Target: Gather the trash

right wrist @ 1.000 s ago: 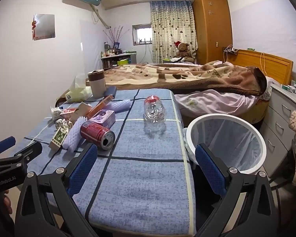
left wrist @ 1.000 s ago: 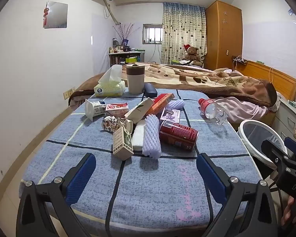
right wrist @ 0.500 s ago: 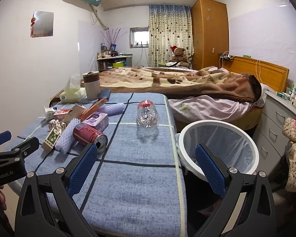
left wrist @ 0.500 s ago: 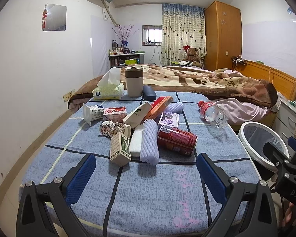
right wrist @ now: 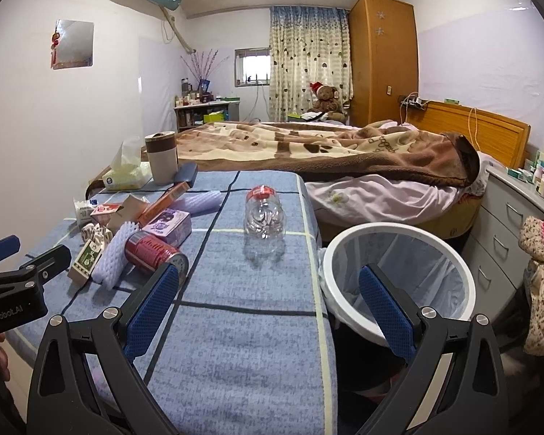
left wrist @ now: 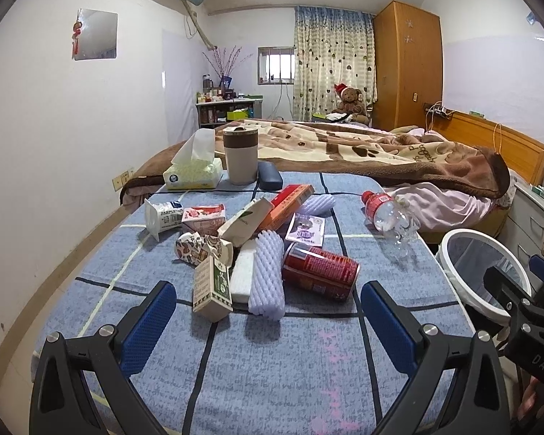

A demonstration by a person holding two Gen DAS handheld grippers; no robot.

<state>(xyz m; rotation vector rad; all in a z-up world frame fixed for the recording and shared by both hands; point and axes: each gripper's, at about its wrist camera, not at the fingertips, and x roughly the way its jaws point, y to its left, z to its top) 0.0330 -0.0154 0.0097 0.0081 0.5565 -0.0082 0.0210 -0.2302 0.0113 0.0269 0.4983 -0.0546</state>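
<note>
A pile of trash lies on the blue checked table (left wrist: 257, 373): a red can (left wrist: 321, 272), a white foam sleeve (left wrist: 268, 277), a green-and-tan carton (left wrist: 212, 290), a crushed paper cup (left wrist: 196, 248), an orange box (left wrist: 290, 199) and a yogurt cup (left wrist: 159, 214). A clear plastic bottle (left wrist: 390, 215) lies apart on the right; it also shows in the right wrist view (right wrist: 264, 214). My left gripper (left wrist: 268, 311) is open, just short of the pile. My right gripper (right wrist: 268, 290) is open over the table's right edge, beside the white bin (right wrist: 399, 282).
A tissue box (left wrist: 194, 174), a brown-and-beige tumbler (left wrist: 240, 159) and a dark case (left wrist: 270, 175) stand at the table's far end. Behind is a bed with a brown blanket (left wrist: 362, 152). A grey drawer unit (right wrist: 504, 224) stands right of the bin.
Both grippers have risen and drawn back a little; the pile and bin sit lower and farther in view. Nothing was grasped or moved on the table.
</note>
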